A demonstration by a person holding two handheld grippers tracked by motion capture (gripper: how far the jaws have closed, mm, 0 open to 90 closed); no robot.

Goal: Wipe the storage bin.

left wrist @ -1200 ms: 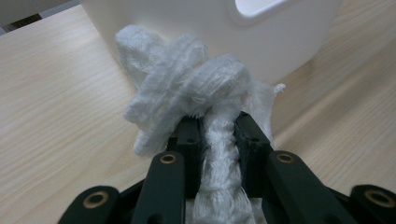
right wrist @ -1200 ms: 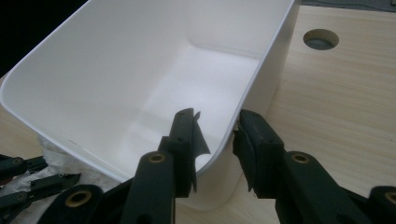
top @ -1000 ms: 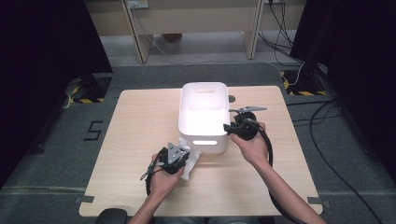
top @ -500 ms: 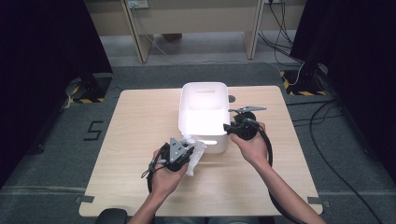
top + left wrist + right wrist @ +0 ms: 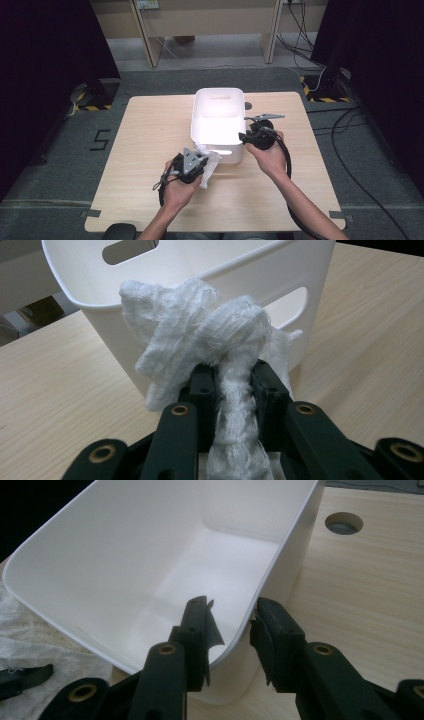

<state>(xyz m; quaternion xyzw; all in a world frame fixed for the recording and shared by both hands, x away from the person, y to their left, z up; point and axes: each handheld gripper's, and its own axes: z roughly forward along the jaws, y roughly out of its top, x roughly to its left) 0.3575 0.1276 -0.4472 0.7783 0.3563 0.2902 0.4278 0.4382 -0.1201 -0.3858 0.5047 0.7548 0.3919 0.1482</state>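
A crumpled white cloth (image 5: 200, 325) is bunched between the jaws of my left gripper (image 5: 234, 377), which is shut on it. In the high view that left gripper (image 5: 204, 161) holds the cloth (image 5: 211, 164) just in front of the white bin's (image 5: 220, 150) near wall, at its left corner. The bin (image 5: 150, 555) has nothing in it and has handle slots. My right gripper (image 5: 232, 612) straddles the bin's near right corner, one jaw inside and one outside, shut on the rim. From above, the right gripper (image 5: 243, 136) meets the bin from the right.
The bin stands in the middle of a light wooden table (image 5: 150, 150). A round cable hole (image 5: 344, 522) lies in the tabletop just right of the bin. Cables trail from both grippers toward the near edge. Dark floor surrounds the table.
My left gripper has lifted the cloth a little closer to the bin's near wall. The right gripper has stayed on the rim.
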